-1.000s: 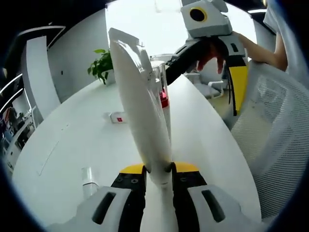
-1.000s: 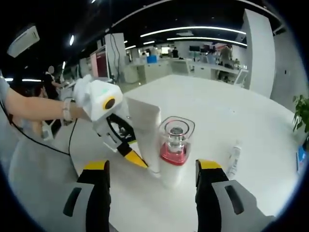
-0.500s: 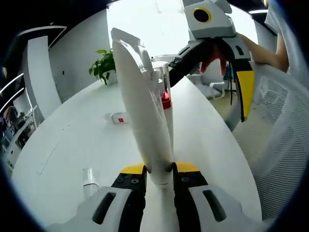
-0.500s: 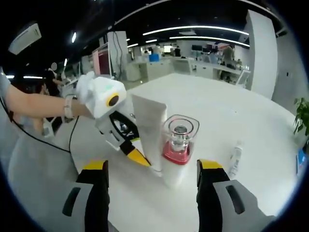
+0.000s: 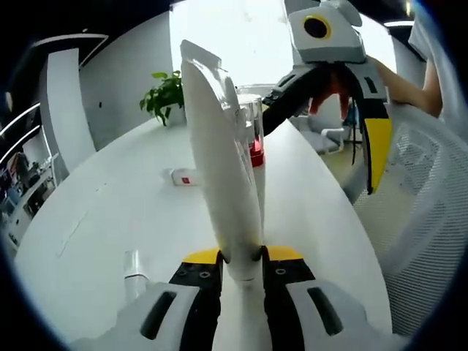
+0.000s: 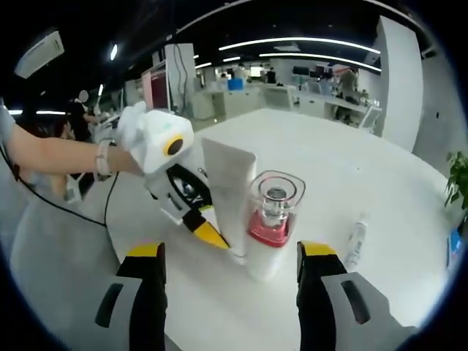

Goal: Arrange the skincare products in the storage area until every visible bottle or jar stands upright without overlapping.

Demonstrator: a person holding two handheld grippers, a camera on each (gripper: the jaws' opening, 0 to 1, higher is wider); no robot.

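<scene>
A tall white tube (image 5: pixel 219 168) stands upright on the white table (image 5: pixel 110 219), with my left gripper (image 5: pixel 241 257) shut on its base. Right behind the tube is a white bottle (image 5: pixel 252 142) with a clear cap and a red band. In the right gripper view the tube (image 6: pixel 230 194) and the bottle (image 6: pixel 270 223) stand side by side, close or touching. The left gripper (image 6: pixel 207 232) pinches the tube from the left there. My right gripper (image 6: pixel 235 256) is open, its jaws wide either side of the bottle and short of it. It hangs above the bottle (image 5: pixel 325 139).
A small white tube (image 5: pixel 132 273) lies flat on the table, also seen as the small tube (image 6: pixel 356 235). A small white item with a red mark (image 5: pixel 183 177) lies further off. A potted plant (image 5: pixel 167 95) stands at the far edge. A mesh chair (image 5: pixel 420 197) is beside the table.
Both views have shifted a little with the hands. The right gripper has edged slightly closer to the bottle. The tube stays held by the left gripper.
</scene>
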